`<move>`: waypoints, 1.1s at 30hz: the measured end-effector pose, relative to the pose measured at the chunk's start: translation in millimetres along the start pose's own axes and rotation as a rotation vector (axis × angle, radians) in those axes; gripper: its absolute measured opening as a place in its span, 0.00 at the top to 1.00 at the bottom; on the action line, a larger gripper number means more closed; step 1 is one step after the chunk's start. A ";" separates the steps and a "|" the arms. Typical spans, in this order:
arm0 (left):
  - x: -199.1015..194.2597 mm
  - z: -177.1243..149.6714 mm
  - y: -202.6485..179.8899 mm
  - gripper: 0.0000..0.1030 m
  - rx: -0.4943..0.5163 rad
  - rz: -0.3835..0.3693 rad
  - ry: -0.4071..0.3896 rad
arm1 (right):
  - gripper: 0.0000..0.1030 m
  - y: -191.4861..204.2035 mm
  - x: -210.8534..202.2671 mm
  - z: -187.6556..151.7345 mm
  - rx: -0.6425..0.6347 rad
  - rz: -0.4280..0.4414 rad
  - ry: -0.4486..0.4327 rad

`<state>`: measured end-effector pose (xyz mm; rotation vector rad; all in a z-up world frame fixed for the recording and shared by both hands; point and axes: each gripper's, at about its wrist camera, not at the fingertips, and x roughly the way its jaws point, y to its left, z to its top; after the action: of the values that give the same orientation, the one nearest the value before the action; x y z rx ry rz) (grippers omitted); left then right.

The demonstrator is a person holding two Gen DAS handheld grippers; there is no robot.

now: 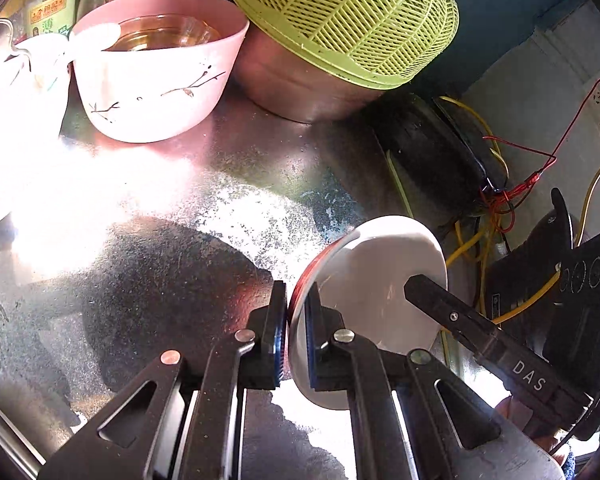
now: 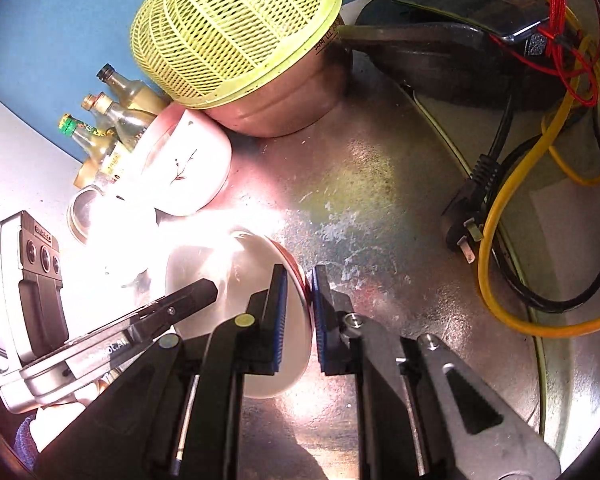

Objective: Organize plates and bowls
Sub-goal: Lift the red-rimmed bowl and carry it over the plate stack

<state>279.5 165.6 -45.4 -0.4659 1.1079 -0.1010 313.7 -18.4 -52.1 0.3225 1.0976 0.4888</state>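
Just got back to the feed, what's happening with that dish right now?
Both grippers are on one small white dish with a red underside, held on edge above the speckled metal countertop. The left gripper pinches its rim, and the right gripper clamps the opposite rim. The pink bowl with a branch pattern, holding a glass bowl, sits at the back beside the upturned green mesh basket.

Green basket (image 1: 352, 12) upturned on steel pot (image 1: 296, 80); bottles (image 2: 112, 120); cables (image 2: 540, 208).
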 end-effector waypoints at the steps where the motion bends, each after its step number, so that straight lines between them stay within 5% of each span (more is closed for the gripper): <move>1: -5.2 -3.3 0.1 0.94 -0.004 0.005 -0.007 | 0.87 2.8 -4.7 -4.4 -0.006 0.007 0.003; 17: -113.8 -65.9 31.2 0.94 -0.108 0.120 -0.152 | 0.87 83.0 -34.9 -56.6 -0.182 0.154 0.070; 33: -195.9 -130.9 96.0 0.94 -0.312 0.262 -0.270 | 0.87 187.1 -23.5 -97.9 -0.396 0.294 0.199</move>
<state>61.4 271.3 31.9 -0.5883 0.9115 0.3598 175.9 129.2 14.1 0.0861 1.1211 1.0002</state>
